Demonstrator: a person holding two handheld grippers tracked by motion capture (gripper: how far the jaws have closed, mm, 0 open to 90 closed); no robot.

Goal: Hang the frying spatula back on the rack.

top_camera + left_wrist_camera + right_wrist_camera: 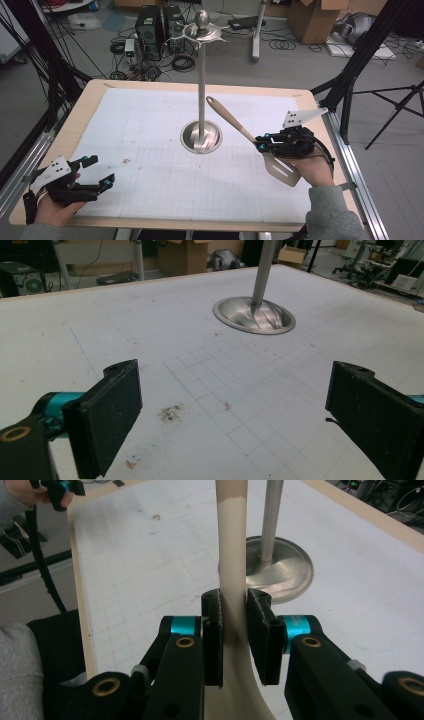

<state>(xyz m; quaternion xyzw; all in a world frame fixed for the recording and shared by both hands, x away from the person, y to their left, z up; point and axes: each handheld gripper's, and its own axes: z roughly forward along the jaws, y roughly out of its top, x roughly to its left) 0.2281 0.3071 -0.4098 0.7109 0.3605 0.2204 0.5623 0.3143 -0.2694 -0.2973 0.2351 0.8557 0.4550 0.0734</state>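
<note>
Near edge, grippers: two; left gripper (95,172) sat low at the left corner, jaws spread wide over bare mat.
Right gripper (261,142): jaws clenched on the spatula (250,137), one, beige, smooth handle, slotted blade, raised and tilted toward the stand.
Mat (150,130): one, white, gridded, faintly stained; open room across the left half.
Stand (201,75): one, shiny metal, round dished base, slim upright pole, mid-table.
Table (90,95): pale wooden rim.

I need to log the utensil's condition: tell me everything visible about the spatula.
The spatula is beige and matte, probably plastic or silicone, with a slotted blade and a handle with a hole at its end. It is held off the table, tilted, handle end up toward the stand's pole. The right gripper clamps its handle above the blade.
</note>
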